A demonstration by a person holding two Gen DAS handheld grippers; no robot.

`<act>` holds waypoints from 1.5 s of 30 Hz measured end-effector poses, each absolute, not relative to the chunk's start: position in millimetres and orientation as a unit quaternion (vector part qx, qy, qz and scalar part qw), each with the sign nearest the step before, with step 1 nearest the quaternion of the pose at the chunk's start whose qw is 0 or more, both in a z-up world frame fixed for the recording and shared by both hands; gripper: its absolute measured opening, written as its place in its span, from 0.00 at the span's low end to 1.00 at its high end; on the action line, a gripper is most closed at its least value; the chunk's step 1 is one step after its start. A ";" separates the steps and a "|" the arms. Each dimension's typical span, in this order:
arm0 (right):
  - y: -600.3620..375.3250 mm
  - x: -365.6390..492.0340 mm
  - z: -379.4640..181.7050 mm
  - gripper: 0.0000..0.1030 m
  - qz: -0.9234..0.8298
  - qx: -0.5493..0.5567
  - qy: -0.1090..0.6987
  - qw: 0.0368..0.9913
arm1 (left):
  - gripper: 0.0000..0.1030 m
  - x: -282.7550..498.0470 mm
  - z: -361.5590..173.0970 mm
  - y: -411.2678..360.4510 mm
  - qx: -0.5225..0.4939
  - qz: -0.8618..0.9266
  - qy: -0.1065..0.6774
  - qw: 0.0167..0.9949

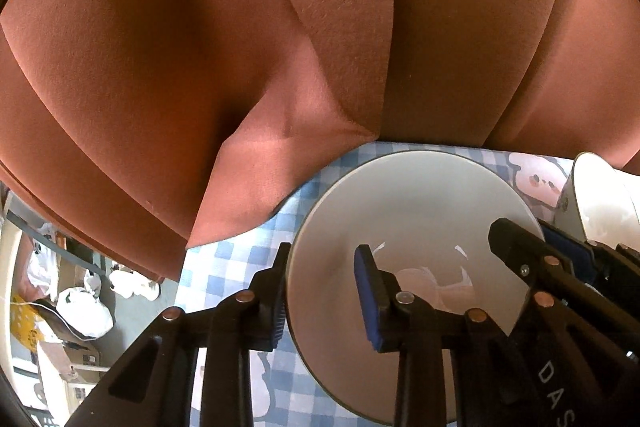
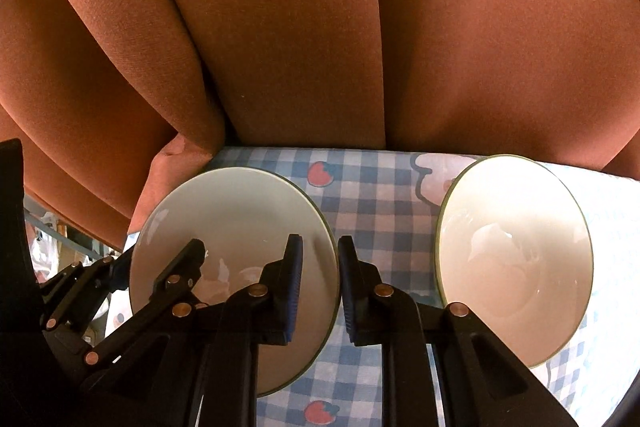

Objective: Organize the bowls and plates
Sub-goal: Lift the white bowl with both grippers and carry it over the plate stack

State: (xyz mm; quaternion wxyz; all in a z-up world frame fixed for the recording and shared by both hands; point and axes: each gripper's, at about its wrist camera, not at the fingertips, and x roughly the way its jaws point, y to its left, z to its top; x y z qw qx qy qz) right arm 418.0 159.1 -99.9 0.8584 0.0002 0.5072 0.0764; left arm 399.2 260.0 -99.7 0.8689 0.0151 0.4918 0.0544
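My left gripper [image 1: 320,291] and right gripper [image 2: 319,287] straddle round grey ceramic plate [image 2: 236,219] rim, jaws parted. White glazed bowl [image 2: 516,267] right of plate, apart; stacking undone.

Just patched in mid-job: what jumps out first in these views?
A rust-brown curtain fills the upper half of both views. Below, on the blue checked tablecloth, the two hand-held grippers straddle opposite rims of one plate: left, right, neither closed. A white bowl lies to its right.

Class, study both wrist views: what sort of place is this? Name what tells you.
Probably a home dining spot: a checked tablecloth with strawberry prints, a plate and bowl on it, and rust-brown curtains behind.
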 end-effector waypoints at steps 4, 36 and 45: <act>159.0 415.0 -97.9 0.21 0.076 -0.002 0.511 0.856 | 0.29 394.6 -98.4 257.9 0.011 0.054 0.495 0.867; 103.7 292.0 21.6 0.21 0.033 0.004 0.451 0.892 | 0.29 280.1 0.7 198.6 0.001 -0.007 0.420 0.907; 69.7 246.8 39.6 0.21 0.011 0.012 0.434 0.901 | 0.29 246.2 3.8 159.6 0.011 -0.028 0.409 0.912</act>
